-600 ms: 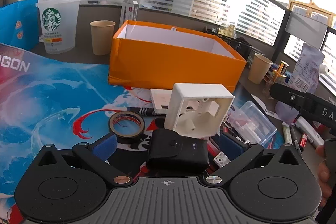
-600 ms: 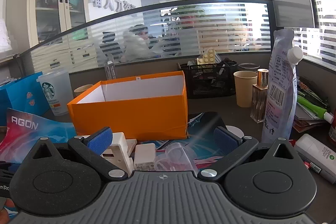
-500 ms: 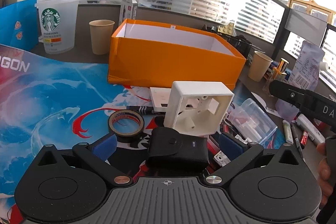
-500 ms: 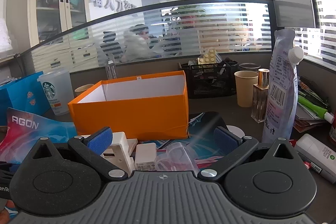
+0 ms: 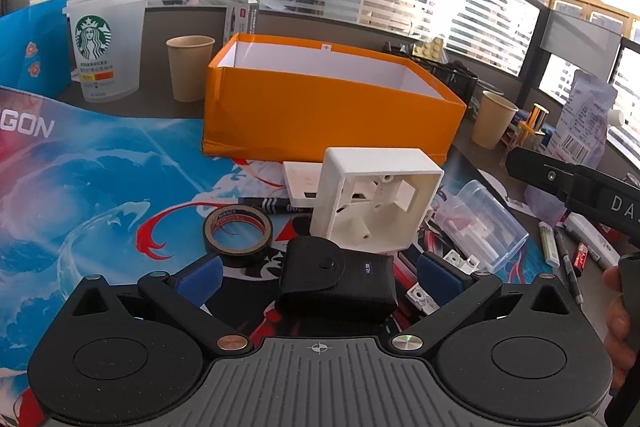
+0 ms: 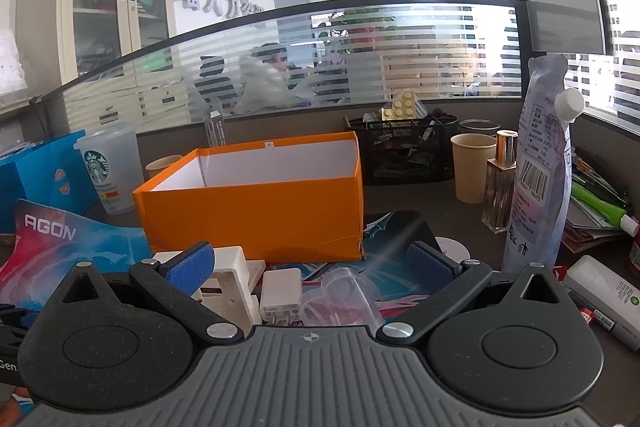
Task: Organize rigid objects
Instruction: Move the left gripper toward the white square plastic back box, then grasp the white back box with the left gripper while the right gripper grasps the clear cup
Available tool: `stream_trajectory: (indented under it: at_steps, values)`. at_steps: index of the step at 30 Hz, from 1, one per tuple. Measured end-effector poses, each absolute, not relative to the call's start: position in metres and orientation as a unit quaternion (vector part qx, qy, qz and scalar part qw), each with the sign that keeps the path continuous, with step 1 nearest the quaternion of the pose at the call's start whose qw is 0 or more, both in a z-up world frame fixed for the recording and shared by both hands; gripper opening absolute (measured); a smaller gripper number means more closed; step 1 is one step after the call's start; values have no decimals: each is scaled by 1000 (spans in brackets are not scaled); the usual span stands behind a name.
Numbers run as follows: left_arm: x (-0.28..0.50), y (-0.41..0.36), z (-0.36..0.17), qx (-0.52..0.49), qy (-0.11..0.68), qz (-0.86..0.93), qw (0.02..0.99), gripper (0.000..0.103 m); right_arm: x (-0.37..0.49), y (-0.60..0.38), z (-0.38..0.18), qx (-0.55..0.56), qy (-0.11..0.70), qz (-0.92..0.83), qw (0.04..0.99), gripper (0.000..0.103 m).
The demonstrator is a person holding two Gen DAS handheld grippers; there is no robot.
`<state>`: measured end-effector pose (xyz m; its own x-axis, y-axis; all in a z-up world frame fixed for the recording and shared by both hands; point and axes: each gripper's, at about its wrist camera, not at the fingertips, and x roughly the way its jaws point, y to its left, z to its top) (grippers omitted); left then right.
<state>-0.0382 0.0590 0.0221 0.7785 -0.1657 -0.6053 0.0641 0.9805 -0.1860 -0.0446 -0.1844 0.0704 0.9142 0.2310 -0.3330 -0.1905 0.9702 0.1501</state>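
Observation:
An open orange box [image 5: 328, 115] [image 6: 256, 211] with a white inside stands at the back of the desk mat. In front of it sit a white junction box [image 5: 374, 205] [image 6: 224, 283], a tape roll [image 5: 237, 231], a black pouch [image 5: 338, 281], a clear plastic case [image 5: 482, 227] and a white charger [image 6: 280, 297]. My left gripper [image 5: 319, 277] is open, its blue pads to either side of the black pouch without touching it. My right gripper [image 6: 310, 265] is open above the charger and a clear cup [image 6: 348, 291], holding nothing.
A Starbucks cup [image 5: 105, 47], paper cups [image 5: 188, 67] [image 6: 472, 167], a black mesh organiser [image 6: 404, 151], a perfume bottle [image 6: 500, 183] and a tall pouch [image 6: 540, 187] ring the desk. Pens and markers [image 5: 560, 251] lie at the right. The other gripper's body [image 5: 576, 187] juts in from the right.

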Motion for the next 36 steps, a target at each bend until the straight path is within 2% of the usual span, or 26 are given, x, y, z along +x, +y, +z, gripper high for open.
stream_trajectory:
  at_steps: [20, 31, 36]
  values:
    - [-38, 46, 16, -48, 314, -68, 946, 103, -40, -185, 63, 55, 174, 114, 977, 103]
    - [-14, 28, 2, 10, 296, -80, 952, 103, -53, -225, 49, 43, 92, 173, 980, 103]
    - [7, 24, 3, 19, 287, -86, 954, 103, -46, -215, 36, -18, 133, 235, 963, 103]
